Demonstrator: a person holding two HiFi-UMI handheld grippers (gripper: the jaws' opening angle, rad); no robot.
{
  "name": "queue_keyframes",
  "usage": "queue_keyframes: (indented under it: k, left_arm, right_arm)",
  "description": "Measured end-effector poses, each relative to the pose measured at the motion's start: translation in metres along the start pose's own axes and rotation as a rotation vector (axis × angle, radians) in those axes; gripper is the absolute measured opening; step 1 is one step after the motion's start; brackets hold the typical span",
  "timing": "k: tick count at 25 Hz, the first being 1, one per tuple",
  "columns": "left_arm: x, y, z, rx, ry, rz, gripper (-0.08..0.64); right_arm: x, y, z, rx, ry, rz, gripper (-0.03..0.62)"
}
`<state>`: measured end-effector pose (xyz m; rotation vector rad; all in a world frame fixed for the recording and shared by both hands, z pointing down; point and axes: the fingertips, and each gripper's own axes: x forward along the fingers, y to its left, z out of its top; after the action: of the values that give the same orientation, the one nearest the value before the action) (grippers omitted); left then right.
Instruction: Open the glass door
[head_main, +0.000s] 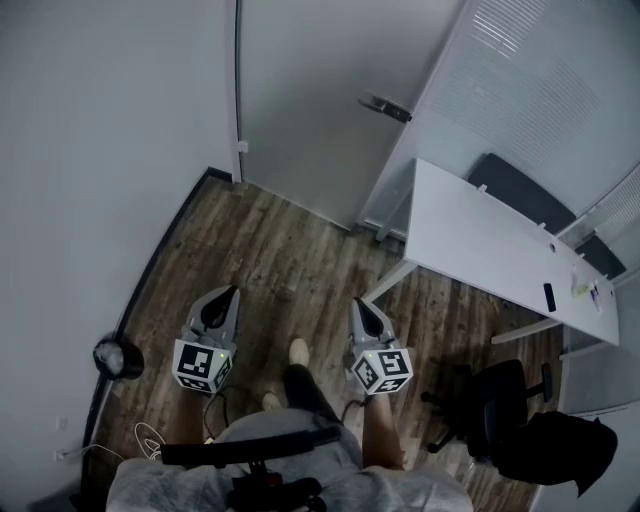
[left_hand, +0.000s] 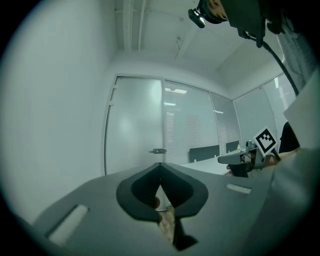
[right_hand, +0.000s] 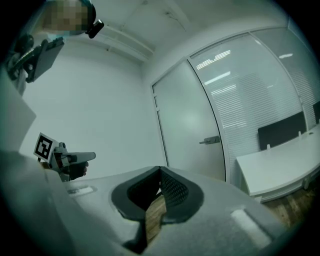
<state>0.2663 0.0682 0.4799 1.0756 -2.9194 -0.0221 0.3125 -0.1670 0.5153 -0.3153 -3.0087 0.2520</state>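
The frosted glass door (head_main: 310, 90) stands closed at the far end of the room, with its metal lever handle (head_main: 385, 107) on the right side. I hold both grippers level and side by side above the wood floor, well short of the door. The left gripper (head_main: 232, 293) is shut with nothing in it, and so is the right gripper (head_main: 356, 303). In the left gripper view, the door (left_hand: 134, 135) and handle (left_hand: 158, 150) lie straight beyond the closed left gripper (left_hand: 160, 166). The right gripper view shows the handle (right_hand: 211, 141) up and to the right of the right gripper (right_hand: 160, 171).
A white desk (head_main: 480, 240) stands at the right against a frosted glass partition (head_main: 540, 80), with a black office chair (head_main: 490, 400) in front of it. A round black object (head_main: 118, 357) and cables (head_main: 148, 438) lie by the left wall.
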Motion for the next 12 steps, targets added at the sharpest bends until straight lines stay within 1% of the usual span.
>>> queue_keyframes:
  k: [4, 12]
  left_arm:
    - [0.034, 0.012, -0.002, 0.000, 0.002, 0.007, 0.003]
    - [0.119, 0.030, 0.007, -0.008, 0.004, 0.014, 0.003]
  right_arm:
    - [0.032, -0.022, 0.005, -0.002, -0.003, 0.006, 0.002]
    - [0.096, -0.076, 0.018, 0.007, 0.018, 0.019, 0.002]
